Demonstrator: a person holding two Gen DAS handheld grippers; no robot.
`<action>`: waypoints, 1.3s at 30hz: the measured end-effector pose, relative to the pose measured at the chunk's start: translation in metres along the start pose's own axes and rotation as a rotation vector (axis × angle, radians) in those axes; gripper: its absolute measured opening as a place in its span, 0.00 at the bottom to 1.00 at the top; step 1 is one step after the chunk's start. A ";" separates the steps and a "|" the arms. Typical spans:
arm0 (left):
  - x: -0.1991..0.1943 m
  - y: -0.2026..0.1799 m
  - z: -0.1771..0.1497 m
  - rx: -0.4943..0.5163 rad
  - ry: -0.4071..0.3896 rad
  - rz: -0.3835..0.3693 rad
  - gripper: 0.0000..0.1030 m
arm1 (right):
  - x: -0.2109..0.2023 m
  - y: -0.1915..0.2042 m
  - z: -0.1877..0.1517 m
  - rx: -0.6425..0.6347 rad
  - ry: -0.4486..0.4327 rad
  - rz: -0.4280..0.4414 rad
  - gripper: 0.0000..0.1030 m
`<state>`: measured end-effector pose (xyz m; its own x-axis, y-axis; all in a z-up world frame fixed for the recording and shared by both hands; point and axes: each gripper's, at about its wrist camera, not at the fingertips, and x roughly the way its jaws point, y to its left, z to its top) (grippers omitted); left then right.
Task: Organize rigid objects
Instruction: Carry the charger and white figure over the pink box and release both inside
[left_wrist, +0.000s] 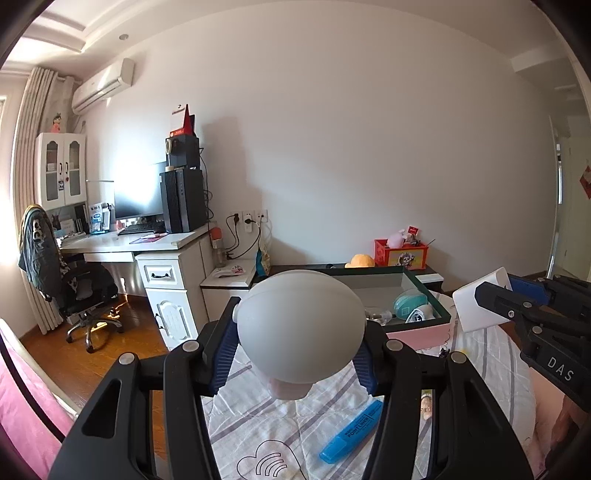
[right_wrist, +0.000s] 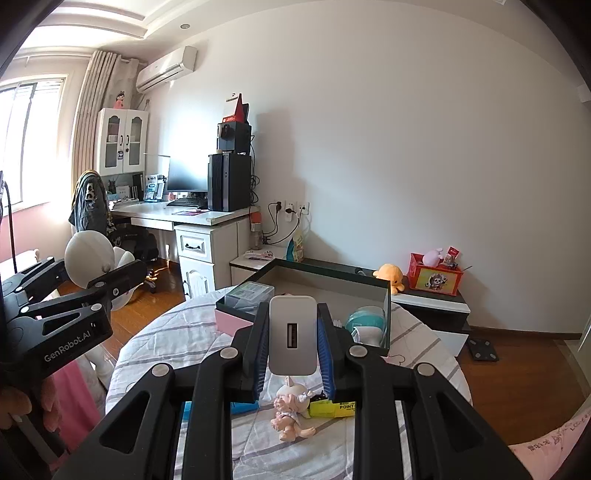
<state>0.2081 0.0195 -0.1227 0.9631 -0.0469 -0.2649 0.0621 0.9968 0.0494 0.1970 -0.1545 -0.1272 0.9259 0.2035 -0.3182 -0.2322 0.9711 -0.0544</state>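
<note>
My left gripper (left_wrist: 299, 347) is shut on a round white ball-shaped toy (left_wrist: 299, 325) and holds it above the striped cloth. It also shows in the right wrist view (right_wrist: 107, 273) at the left with the white toy (right_wrist: 88, 258). My right gripper (right_wrist: 293, 350) is shut on a white USB charger (right_wrist: 293, 332), held in the air short of the dark green box (right_wrist: 332, 275). The same gripper (left_wrist: 491, 295) with the charger (left_wrist: 476, 306) shows at the right of the left wrist view, near the box (left_wrist: 424, 288).
On the cloth lie a blue highlighter (left_wrist: 351, 432), a yellow highlighter (right_wrist: 332, 408) and a small pig figure (right_wrist: 291, 410). The box holds a teal round item (right_wrist: 365, 319) and a clear case (right_wrist: 247, 293). A desk (right_wrist: 184, 214) and a red box (right_wrist: 436, 275) stand behind.
</note>
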 end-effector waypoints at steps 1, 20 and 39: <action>0.004 0.000 0.002 0.002 0.002 -0.001 0.53 | 0.004 -0.001 0.001 -0.002 0.000 0.002 0.23; 0.285 -0.035 0.044 0.061 0.359 -0.173 0.53 | 0.215 -0.058 0.048 -0.036 0.222 0.044 0.23; 0.308 -0.033 0.024 0.058 0.436 -0.124 0.86 | 0.272 -0.091 0.023 0.062 0.371 0.026 0.43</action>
<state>0.5094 -0.0296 -0.1827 0.7480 -0.1217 -0.6524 0.1963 0.9796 0.0423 0.4773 -0.1846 -0.1870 0.7463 0.1801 -0.6408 -0.2253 0.9742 0.0115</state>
